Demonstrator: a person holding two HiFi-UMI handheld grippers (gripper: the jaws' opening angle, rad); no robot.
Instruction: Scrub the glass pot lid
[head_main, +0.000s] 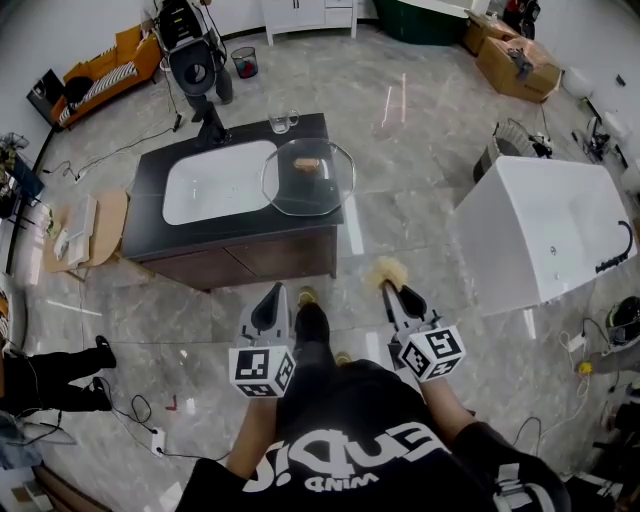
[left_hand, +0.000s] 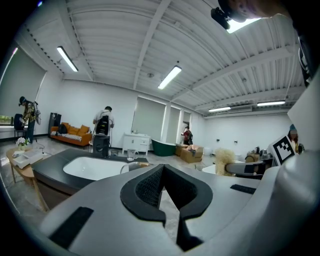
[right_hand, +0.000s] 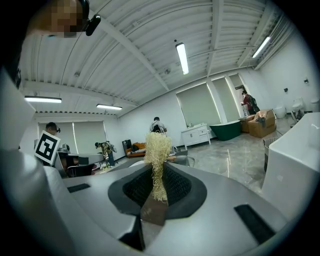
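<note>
The glass pot lid (head_main: 308, 178) lies on the right part of a dark vanity counter (head_main: 150, 170), beside its white basin (head_main: 215, 183); something orange shows through the glass. Both grippers hover over the floor in front of the counter, well short of the lid. My left gripper (head_main: 277, 290) (left_hand: 162, 167) is shut with nothing between its pads. My right gripper (head_main: 388, 288) (right_hand: 159, 167) is shut on a straw-coloured fibre scrubber (head_main: 386, 270) (right_hand: 158, 147) that sticks up beyond the jaws. In the left gripper view the lid (left_hand: 132, 167) peeks over the jaws.
A glass mug (head_main: 280, 122) stands at the counter's back edge. A white bathtub (head_main: 540, 230) sits to the right, cardboard boxes (head_main: 515, 60) at the far right, an orange sofa (head_main: 105, 70) at the far left. Cables cross the floor; a person's legs (head_main: 50, 370) show at lower left.
</note>
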